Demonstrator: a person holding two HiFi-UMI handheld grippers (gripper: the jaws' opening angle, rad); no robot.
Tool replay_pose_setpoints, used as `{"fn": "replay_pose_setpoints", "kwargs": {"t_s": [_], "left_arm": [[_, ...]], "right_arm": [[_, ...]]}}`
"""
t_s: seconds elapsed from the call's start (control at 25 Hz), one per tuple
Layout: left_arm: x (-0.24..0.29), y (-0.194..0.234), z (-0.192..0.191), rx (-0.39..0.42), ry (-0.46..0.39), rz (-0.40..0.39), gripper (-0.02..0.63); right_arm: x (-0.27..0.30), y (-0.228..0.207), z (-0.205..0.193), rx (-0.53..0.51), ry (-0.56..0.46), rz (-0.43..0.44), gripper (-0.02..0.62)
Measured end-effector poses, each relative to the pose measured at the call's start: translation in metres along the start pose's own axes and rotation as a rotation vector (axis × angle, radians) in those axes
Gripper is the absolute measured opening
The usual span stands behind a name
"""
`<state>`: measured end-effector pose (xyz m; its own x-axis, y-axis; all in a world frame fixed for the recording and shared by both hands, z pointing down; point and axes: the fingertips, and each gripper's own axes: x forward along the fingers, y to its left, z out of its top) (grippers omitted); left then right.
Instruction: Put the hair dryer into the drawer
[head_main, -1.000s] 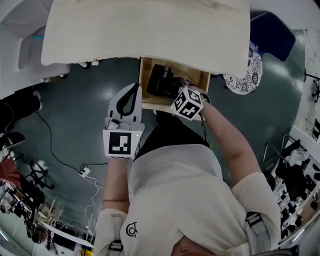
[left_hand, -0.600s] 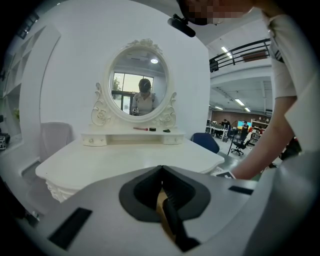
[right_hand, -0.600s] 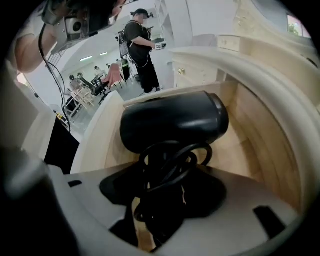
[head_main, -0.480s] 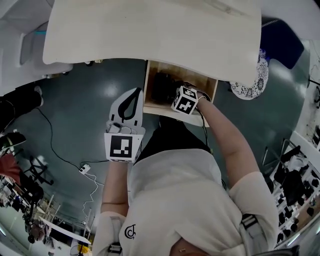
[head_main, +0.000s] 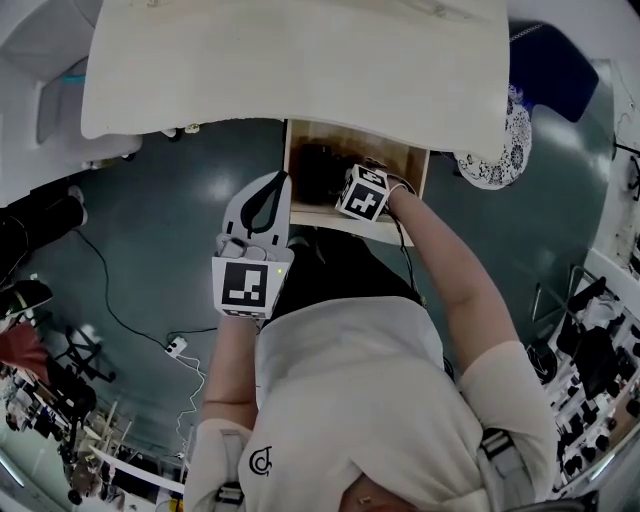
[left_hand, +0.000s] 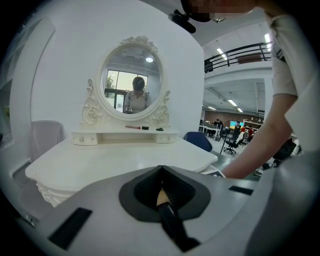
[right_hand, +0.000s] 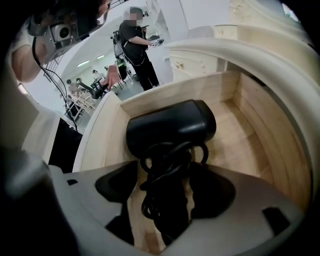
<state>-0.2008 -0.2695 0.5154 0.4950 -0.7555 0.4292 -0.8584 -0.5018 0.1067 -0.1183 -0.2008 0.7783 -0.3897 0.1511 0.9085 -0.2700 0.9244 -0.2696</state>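
1. Dryer (right_hand: 170, 125) lies on the drawer (right_hand: 250, 125) floor, cord coiled round its handle.
2. Right gripper (right_hand: 165, 196): jaws opening astride the handle, apparently to release it.
3. Left gripper (left_hand: 161, 192): jaws pressed together, empty, idle beside the drawer under the worktop (head_main: 300, 60).

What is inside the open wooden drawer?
A black hair dryer with coiled cord. The right tongs, now opening, straddle it, covering the drawer floor beneath.

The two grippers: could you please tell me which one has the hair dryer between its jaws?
The right gripper: its opening jaws straddle the hair dryer inside the drawer; the left gripper is shut, empty, outside it.
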Motion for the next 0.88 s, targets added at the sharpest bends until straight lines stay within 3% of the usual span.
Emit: {"fn": "replay_pose_setpoints", "kwargs": {"t_s": [0.12,0.24,0.56,0.88], "left_arm": [[-0.005,-0.006,0.005,0.015,-0.011,-0.023,0.014],[-0.011,-0.013,0.006,0.034,-0.008,-0.050,0.014],[-0.035,-0.026,0.019,0.076,-0.028,-0.087,0.014],[-0.062,-0.035,0.044,0.098,-0.087,-0.116,0.014]], "right_arm": [[-0.007,-0.002,-0.003,0.017,-0.002,-0.030,0.333],[-0.029,0.002,0.006,0.075,-0.086,-0.059,0.329],[-0.118,0.005,0.037,0.229,-0.434,-0.320,0.020],[-0.225,0.034,0.061,0.370,-0.740,-0.492,0.008]]}}
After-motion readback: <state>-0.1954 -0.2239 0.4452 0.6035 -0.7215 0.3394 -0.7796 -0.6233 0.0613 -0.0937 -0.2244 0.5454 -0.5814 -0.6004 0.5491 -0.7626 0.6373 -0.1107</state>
